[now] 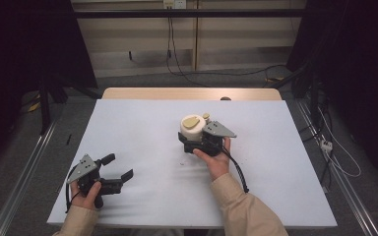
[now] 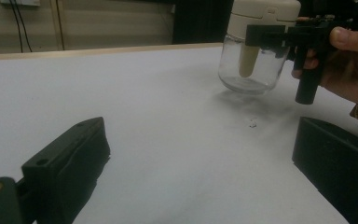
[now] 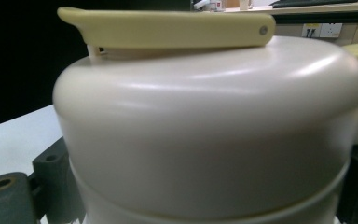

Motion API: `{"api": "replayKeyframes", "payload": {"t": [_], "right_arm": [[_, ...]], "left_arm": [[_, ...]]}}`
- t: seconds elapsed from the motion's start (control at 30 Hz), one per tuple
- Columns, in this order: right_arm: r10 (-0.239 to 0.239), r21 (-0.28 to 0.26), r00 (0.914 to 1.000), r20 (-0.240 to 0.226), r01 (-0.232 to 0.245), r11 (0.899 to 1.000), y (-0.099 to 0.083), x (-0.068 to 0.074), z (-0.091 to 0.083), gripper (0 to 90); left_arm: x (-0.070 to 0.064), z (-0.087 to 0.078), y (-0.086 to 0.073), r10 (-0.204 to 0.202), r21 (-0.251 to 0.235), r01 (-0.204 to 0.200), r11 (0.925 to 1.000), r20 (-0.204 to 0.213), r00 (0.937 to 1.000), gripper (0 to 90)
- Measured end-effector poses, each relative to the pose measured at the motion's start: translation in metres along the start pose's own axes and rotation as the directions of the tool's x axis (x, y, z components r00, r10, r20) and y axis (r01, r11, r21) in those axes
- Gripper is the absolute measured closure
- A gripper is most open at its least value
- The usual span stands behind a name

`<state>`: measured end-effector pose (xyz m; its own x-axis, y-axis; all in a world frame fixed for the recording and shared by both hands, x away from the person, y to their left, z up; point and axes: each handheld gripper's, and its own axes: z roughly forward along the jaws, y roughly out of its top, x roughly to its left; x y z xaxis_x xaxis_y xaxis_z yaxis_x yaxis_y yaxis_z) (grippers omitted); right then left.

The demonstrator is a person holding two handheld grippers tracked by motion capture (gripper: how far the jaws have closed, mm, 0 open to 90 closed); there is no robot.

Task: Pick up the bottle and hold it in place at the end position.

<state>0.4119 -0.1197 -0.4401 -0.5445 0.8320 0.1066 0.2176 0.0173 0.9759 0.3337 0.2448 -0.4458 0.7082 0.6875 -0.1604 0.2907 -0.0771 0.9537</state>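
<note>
A clear glass jar (image 2: 249, 70) with a cream lid (image 1: 192, 129) and a yellow flip tab (image 3: 168, 29) sits near the middle of the white sheet (image 1: 142, 128). My right gripper (image 1: 191, 141) is shut on it, one jaw pressed to each side of the lid (image 3: 205, 140). Whether the jar rests on the sheet or hangs just above it, I cannot tell. A yellowish piece hangs inside the glass. My left gripper (image 1: 119, 166) rests at the sheet's front left corner, open, with nothing between its jaws (image 2: 200, 163).
The white sheet covers a wooden table whose far edge (image 1: 192, 93) shows bare. A tiny speck (image 2: 253, 124) lies on the sheet in front of the jar. Cables (image 1: 339, 162) and metal rails run along the floor at both sides.
</note>
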Motion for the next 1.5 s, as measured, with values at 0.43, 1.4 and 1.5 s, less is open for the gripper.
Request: {"api": "replayKeyframes", "payload": {"t": [0.43,1.4,1.5], "right_arm": [[0.007,-0.004,0.9999,0.009,-0.007,1.000,0.000,-0.004,0.005,6.7],[0.009,0.003,0.9999,0.008,-0.009,1.000,-0.002,-0.008,0.026,6.7],[0.005,0.010,0.9999,0.009,-0.005,1.000,-0.004,-0.008,0.028,6.7]], "left_arm": [[0.000,0.001,0.000,0.002,0.003,-0.002,1.0000,0.002,1.0000,3.1],[0.001,0.001,-0.001,-0.008,0.006,0.008,0.9999,0.004,1.0000,3.1],[0.001,0.002,-0.002,-0.009,0.010,0.009,0.9999,0.003,1.0000,3.1]]}}
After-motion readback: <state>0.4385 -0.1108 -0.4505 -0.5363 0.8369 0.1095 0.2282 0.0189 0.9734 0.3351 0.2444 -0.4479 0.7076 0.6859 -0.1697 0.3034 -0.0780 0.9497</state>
